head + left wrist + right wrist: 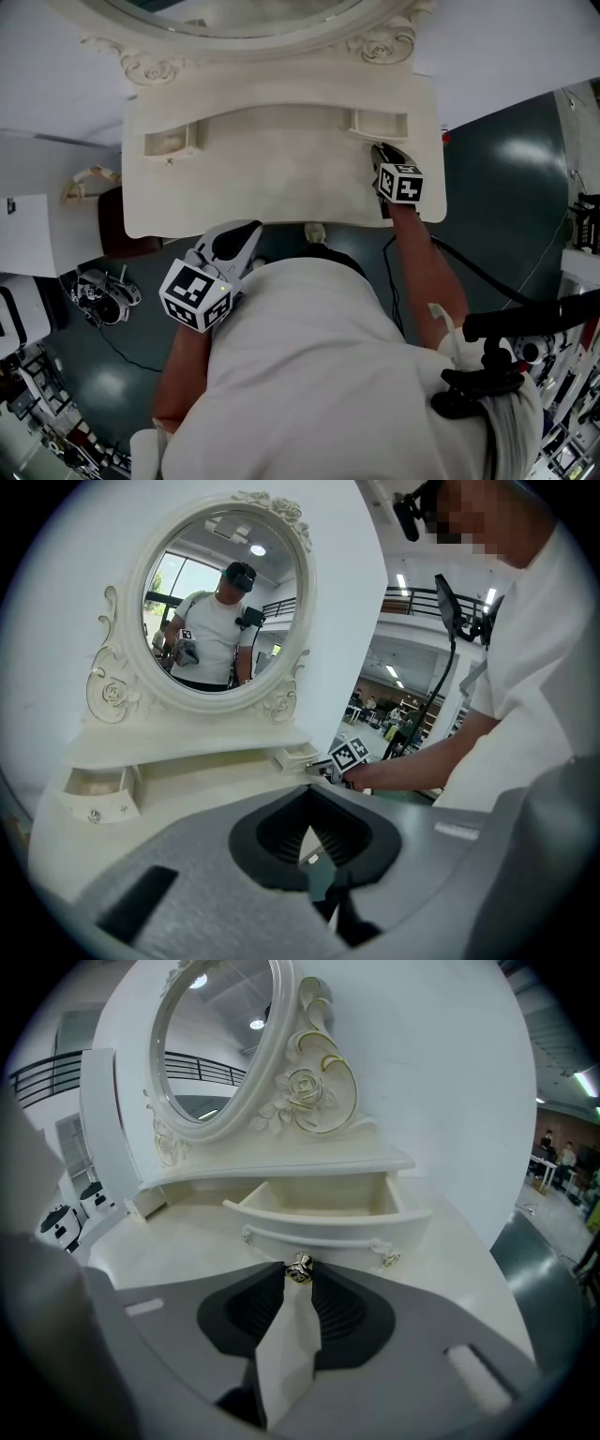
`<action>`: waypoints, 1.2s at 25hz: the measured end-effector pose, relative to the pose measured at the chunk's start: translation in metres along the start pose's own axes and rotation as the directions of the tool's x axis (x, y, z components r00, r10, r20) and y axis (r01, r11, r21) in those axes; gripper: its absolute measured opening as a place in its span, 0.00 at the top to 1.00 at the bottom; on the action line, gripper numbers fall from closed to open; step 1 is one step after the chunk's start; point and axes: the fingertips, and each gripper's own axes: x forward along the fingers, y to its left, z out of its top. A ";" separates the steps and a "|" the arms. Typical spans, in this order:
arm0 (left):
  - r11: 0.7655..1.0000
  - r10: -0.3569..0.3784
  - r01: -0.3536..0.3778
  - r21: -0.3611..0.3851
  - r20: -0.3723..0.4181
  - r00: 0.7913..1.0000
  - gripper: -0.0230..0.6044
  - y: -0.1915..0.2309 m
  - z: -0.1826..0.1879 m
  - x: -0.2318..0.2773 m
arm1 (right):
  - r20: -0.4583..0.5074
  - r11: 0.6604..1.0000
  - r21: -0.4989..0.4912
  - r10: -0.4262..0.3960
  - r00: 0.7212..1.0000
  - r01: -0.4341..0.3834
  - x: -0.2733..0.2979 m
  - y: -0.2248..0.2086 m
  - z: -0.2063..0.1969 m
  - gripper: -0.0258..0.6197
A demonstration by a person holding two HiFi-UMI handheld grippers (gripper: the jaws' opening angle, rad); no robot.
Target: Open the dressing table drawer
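The white dressing table (272, 187) carries two small drawers under its oval mirror (220, 602). The right drawer (328, 1213) is pulled out, its inside showing empty. My right gripper (299, 1269) is shut on that drawer's small metal knob (299, 1266); in the head view it (378, 152) sits at the drawer (380, 122) front. The left gripper view shows it (323, 769) there too. My left gripper (312, 791) hangs at the table's near edge, jaws together, holding nothing; the head view shows it (248, 232) by the person's chest. The left drawer (171, 142) also stands pulled out.
A white wall backs the table. The dark floor to the left holds a brown seat (114, 225) and a tangle of cables and gear (98, 295). A black cable (487, 277) runs across the floor on the right. The person's torso fills the near side.
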 end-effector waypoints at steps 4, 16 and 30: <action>1.000 -0.002 0.002 0.000 0.001 1.000 0.96 0.000 -0.002 -0.005 | -0.002 1.000 -0.003 -0.005 1.000 0.005 -0.002 0.000 -0.002 0.81; 1.000 -0.017 0.017 0.012 0.003 1.000 0.96 0.003 -0.010 -0.025 | -0.008 0.998 0.029 -0.063 0.998 0.063 -0.014 0.005 -0.016 0.75; 0.997 -0.064 0.063 0.047 0.012 0.998 0.96 -0.005 -0.027 -0.063 | -0.056 0.997 0.026 -0.071 0.996 0.072 -0.067 0.050 -0.061 0.91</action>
